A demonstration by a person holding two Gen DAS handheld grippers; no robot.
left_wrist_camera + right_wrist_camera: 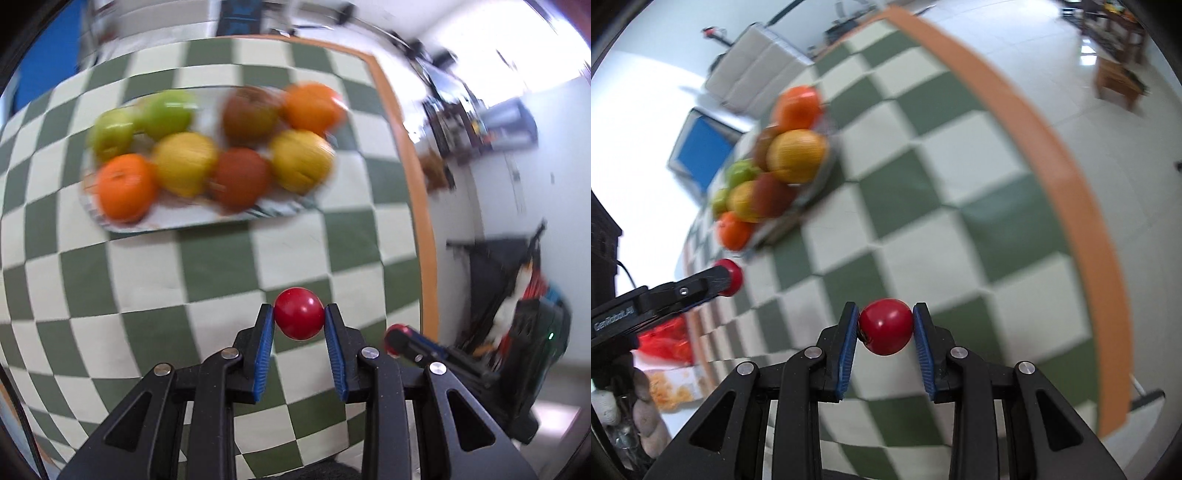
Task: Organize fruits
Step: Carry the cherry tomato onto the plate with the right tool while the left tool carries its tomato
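Left claw grips small red fruit; right claw grips red tomato; both above checkered bench.

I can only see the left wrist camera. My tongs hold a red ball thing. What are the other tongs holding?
Observer: The right tongs are shut on a small red fruit too, with a dark stem dimple on its side.
Operator: Is there anything off the table on my side?
Observer: Yes, beyond the table edge by your left tongs sits a red bag.
Operator: Anything else?
Observer: Below the bag lies a pale pack of orange-yellow bits.
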